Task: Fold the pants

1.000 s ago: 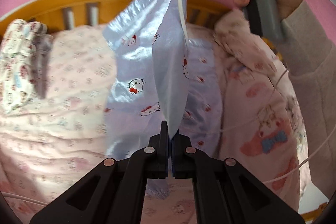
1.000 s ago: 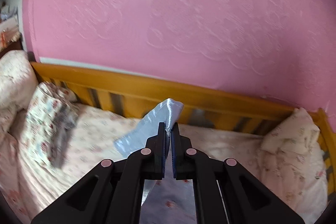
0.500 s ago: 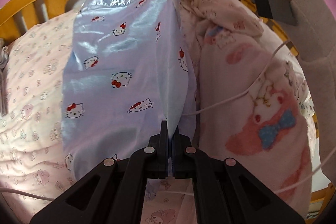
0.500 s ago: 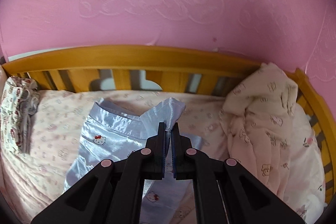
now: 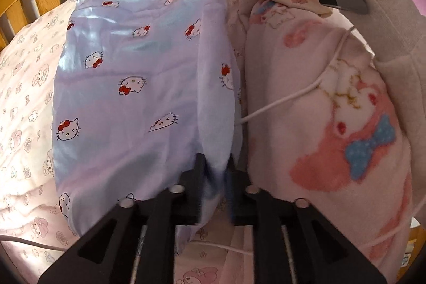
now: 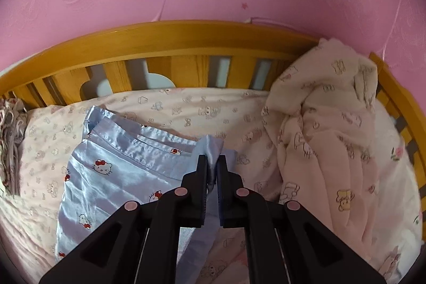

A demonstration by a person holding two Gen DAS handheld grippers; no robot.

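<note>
A: Where are the pants (image 5: 138, 87) lying?

B: On the bed (image 6: 186, 108), spread flat on the pink printed sheet. The long axis runs from the wooden rail (image 6: 170, 44) toward the cameras, with the waistband end nearest the rail and just short of it.

A: And the grips?

B: The right gripper (image 6: 212, 172) has its fingers clenched on a bunched corner of the blue satin at the waistband end. The left gripper (image 5: 215, 172) is at the opposite end; its fingers are opening, with a fold of fabric between them, and whether they press on it cannot be told.

A: What borders the pants?

B: Seen from the rail, a heaped pink blanket (image 5: 332, 103) crowds one long edge, and a white cable (image 5: 287, 100) trails across it. The other long edge has open sheet, out to a folded patterned cloth (image 6: 10, 145) near the rail's end.
</note>
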